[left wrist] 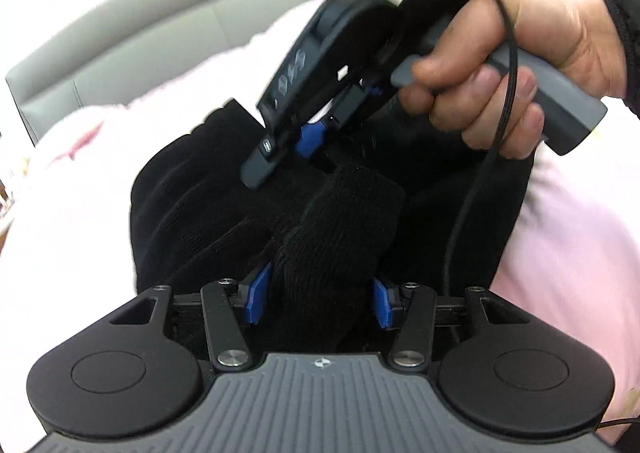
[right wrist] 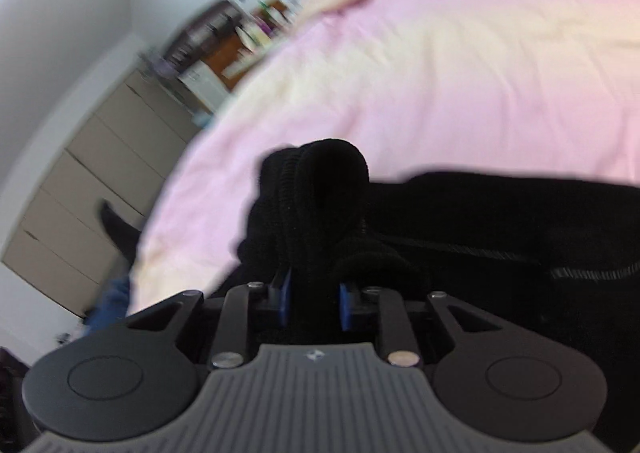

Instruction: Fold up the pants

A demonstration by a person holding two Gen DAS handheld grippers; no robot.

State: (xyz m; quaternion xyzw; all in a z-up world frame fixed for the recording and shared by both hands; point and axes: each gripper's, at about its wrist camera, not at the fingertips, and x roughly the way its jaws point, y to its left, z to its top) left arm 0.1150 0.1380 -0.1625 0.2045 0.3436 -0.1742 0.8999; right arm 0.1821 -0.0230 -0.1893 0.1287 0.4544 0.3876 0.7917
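Pink bedding (right wrist: 460, 73) fills the background, with open sheet beyond the black knit pants (left wrist: 224, 213) lying on it. No writing is legible. The left gripper (left wrist: 320, 295) is clamped on a bunched fold. The right gripper (right wrist: 314, 301), in the right hand (left wrist: 520, 69), pinches another bunch; their long axis cannot be told.
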